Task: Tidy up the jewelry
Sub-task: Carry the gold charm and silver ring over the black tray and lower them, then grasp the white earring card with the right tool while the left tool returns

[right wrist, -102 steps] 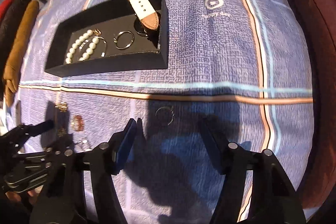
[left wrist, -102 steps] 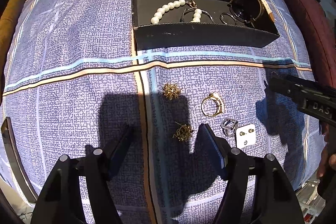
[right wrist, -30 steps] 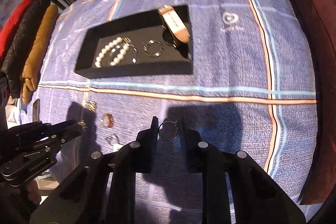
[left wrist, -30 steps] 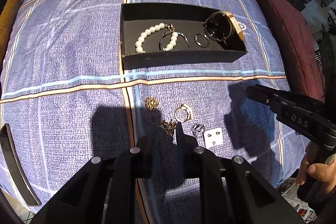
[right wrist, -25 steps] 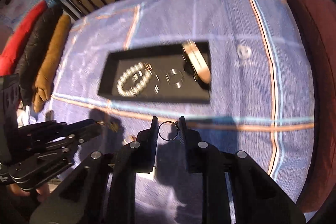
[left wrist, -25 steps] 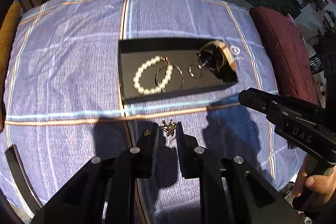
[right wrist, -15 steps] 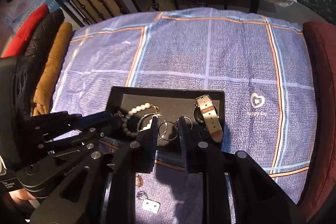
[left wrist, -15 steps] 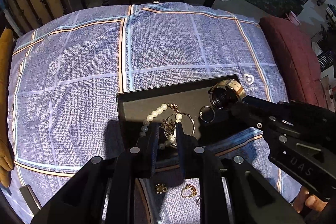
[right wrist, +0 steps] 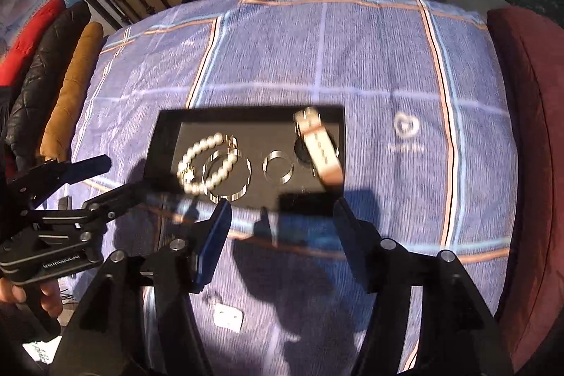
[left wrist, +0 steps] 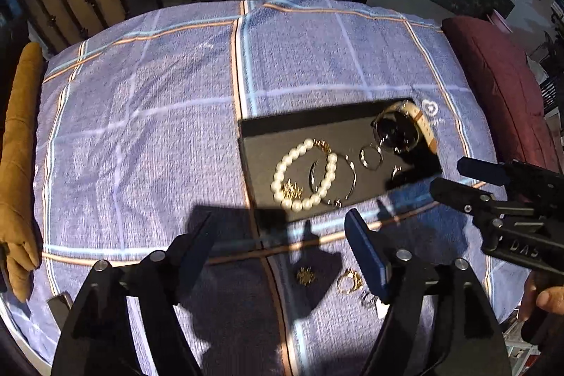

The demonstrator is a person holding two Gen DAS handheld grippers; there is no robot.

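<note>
Both tools read wide apart and empty: my left tool [left wrist: 278,235] and right tool [right wrist: 282,221] hang above the near edge of the shallow black rectangular tray [left wrist: 282,125] on the blue plaid bedspread [left wrist: 141,129]. The loose pieces lie below and nearer me than the tray, on my left tool's side: a small gold cluster earring [left wrist: 306,275], a gold ring [left wrist: 349,282]. I judge the left tool nearer; its next reach goes down and back towards me, not forward.

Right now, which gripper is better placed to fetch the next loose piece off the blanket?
Left. The left gripper is open, and the gold ring and gold cluster earring lie just below it. The right gripper, also open, sits by the black tray, farther off.
</note>
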